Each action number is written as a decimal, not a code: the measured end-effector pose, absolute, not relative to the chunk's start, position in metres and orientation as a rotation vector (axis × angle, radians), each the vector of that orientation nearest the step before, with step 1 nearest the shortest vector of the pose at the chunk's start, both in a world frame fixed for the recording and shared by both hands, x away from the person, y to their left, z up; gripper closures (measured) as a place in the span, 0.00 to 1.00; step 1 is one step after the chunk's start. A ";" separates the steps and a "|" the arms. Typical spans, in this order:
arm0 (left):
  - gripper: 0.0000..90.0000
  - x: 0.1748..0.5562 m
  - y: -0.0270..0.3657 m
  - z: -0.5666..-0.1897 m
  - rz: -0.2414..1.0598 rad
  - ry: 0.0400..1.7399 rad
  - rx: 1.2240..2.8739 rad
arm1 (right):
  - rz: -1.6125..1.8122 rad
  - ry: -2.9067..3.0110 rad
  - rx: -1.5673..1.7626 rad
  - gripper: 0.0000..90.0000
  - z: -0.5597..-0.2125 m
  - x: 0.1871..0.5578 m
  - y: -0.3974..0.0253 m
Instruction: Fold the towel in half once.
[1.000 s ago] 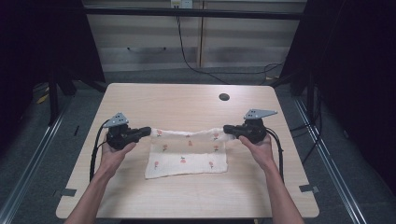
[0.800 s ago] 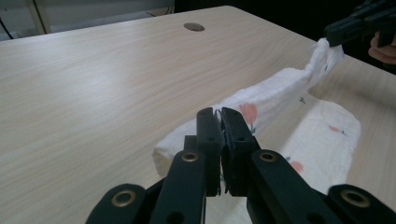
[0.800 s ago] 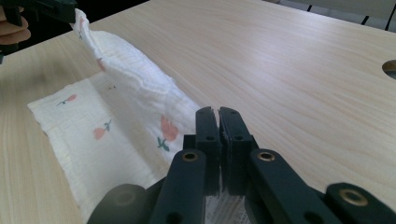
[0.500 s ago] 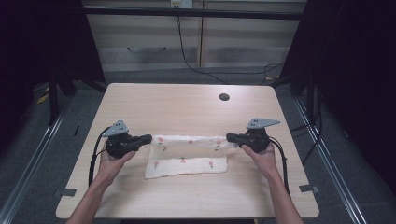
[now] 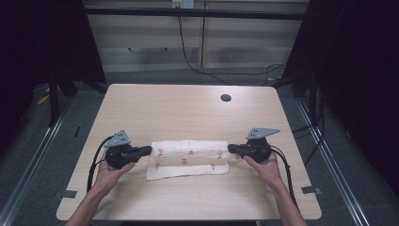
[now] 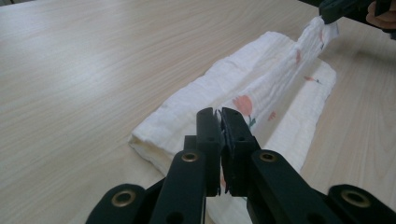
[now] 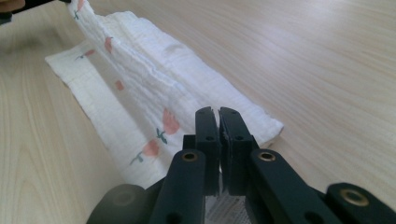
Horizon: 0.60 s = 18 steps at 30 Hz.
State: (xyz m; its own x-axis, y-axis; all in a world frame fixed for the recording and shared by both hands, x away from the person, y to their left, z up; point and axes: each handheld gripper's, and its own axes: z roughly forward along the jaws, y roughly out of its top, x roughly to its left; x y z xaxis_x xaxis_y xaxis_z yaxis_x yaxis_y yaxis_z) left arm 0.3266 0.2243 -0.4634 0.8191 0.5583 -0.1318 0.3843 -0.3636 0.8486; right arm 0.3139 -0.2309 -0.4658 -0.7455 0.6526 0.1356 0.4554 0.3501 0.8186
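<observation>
A: Where's the cloth (image 5: 188, 159)?

B: On the near half of the wooden table (image 5: 188, 113), white with small pink flowers, partly folded lengthwise. Its upper layer is lifted and stretched between the two grippers; the lower layer lies flat.

A: Anything around it?

B: A dark round hole (image 5: 226, 98) in the tabletop, well apart toward the far right. Nothing stands between the grippers and the cloth.

A: And the jaws?

B: The left gripper (image 5: 147, 150) has its jaws pressed together, pinching the cloth's left end. The right gripper (image 5: 231, 148) likewise pinches the right end, jaws closed on the fabric.
</observation>
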 end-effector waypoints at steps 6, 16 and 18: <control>0.97 0.319 0.223 -0.473 0.214 0.697 2.034 | 1.342 2.409 0.997 0.97 -0.471 0.310 -0.226; 0.96 0.309 0.225 -0.480 0.187 0.689 2.074 | 1.277 2.476 0.942 0.96 -0.474 0.298 -0.222; 0.96 0.308 0.224 -0.482 0.183 0.688 2.081 | 1.283 2.477 0.940 0.96 -0.474 0.297 -0.222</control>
